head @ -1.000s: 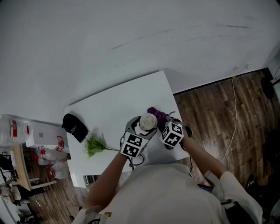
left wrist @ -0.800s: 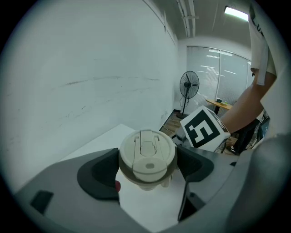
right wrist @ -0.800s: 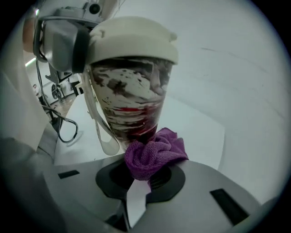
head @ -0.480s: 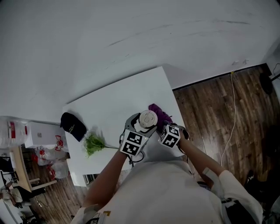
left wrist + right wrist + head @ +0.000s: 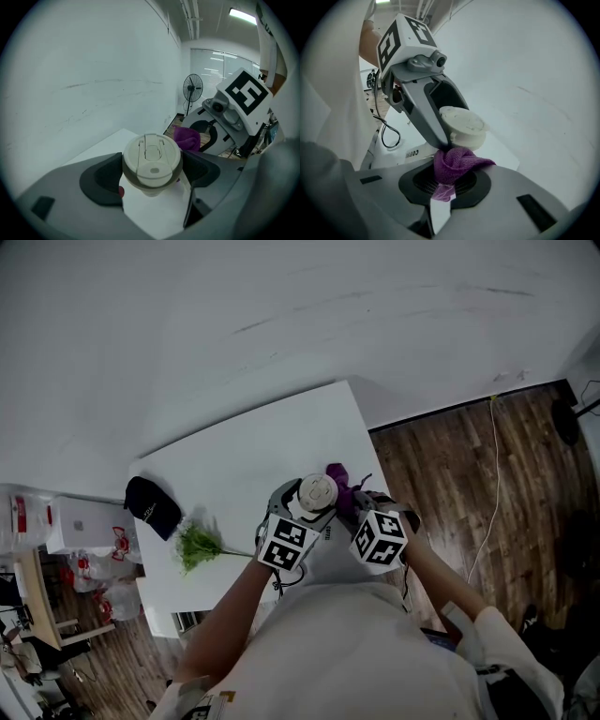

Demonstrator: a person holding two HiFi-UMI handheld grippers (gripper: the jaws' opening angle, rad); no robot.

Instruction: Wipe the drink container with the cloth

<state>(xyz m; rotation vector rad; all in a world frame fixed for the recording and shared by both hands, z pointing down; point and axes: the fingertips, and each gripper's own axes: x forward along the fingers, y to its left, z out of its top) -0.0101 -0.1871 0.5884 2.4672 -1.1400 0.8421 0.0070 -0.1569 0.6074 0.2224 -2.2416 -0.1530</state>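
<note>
In the head view the drink container [image 5: 317, 493] shows only its lid; its body is hidden between the jaws of the left gripper [image 5: 298, 507]. The right gripper [image 5: 354, 502] covers much of the cloth [image 5: 337, 476]. The near edge of the bench [image 5: 244, 456] lies behind the person.

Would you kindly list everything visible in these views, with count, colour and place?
table: one, white, against the wall
drink container: one, cream lid, at the table's near right part
cloth: one, purple, just right of the drink container
cap: one, black, at the table's left edge
leafy sprig: one, green, on the table near the cap
fan: one, black, standing in the background
floor: brown wood, right of the table
left tongs: grey, shut on the drink container
right tongs: grey, shut on the cloth
</note>
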